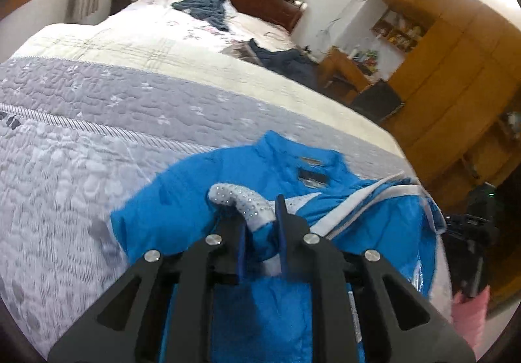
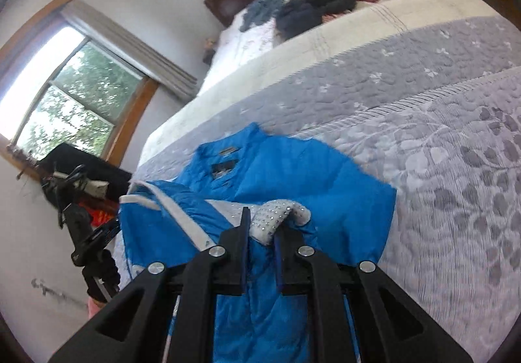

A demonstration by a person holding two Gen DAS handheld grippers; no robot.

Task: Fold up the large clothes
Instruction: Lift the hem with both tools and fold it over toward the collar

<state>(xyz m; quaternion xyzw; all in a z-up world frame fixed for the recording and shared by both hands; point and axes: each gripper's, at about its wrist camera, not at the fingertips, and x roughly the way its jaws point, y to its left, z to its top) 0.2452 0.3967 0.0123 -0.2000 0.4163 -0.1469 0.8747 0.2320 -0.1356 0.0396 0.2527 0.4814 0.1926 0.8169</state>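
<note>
A bright blue padded jacket (image 1: 202,200) (image 2: 312,187) with white trim lies on the grey quilted bed, collar away from me. My left gripper (image 1: 260,219) is shut on a white studded fold of the jacket (image 1: 241,202), lifting it off the cloth below. My right gripper (image 2: 263,226) is shut on a matching white studded fold (image 2: 276,216) at the other side. Blue fabric hangs down between and under both grippers. Each jacket edge drapes over a bed side.
The bed (image 1: 97,122) (image 2: 439,141) stretches ahead with open grey quilt. Dark clothes (image 1: 208,8) (image 2: 312,11) lie near the headboard. A wooden wardrobe (image 1: 449,63) stands right of the bed; windows (image 2: 65,96) and a black stand (image 2: 84,232) are on the other side.
</note>
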